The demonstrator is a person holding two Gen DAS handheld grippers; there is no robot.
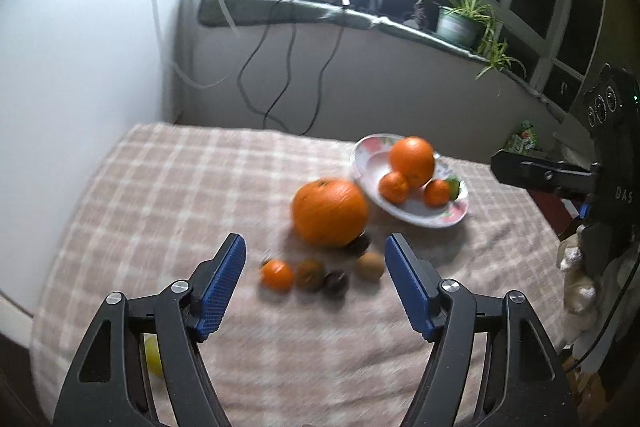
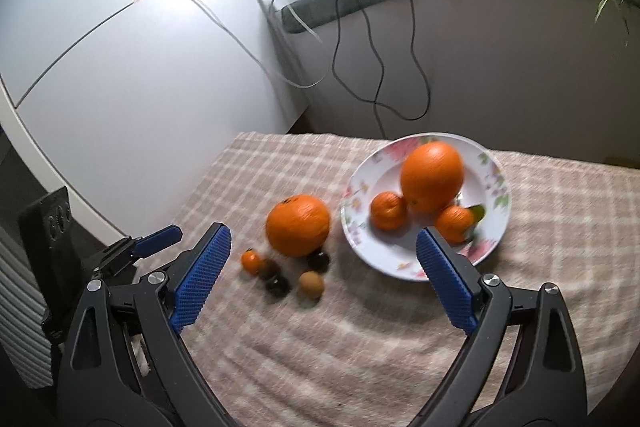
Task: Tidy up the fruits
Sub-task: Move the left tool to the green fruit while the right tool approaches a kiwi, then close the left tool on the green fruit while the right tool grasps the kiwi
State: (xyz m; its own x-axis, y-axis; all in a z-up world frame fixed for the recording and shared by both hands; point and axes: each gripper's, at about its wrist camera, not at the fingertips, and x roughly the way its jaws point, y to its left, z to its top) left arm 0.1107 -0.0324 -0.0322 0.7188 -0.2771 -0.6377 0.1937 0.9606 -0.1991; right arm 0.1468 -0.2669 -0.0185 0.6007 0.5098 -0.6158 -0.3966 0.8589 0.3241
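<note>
Big orange [image 2: 298, 225] left of plate [image 2: 494, 183], small fruits [image 2: 276, 275] in front.

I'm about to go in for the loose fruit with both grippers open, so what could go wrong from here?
1. The big orange on the cloth touches a small dark fruit; lifting or nudging it may send the small ones rolling.
2. The plate already holds a large orange leaning on two mandarins; adding another could topple it out.
3. The left gripper and right gripper face the same cluster and might collide.
</note>
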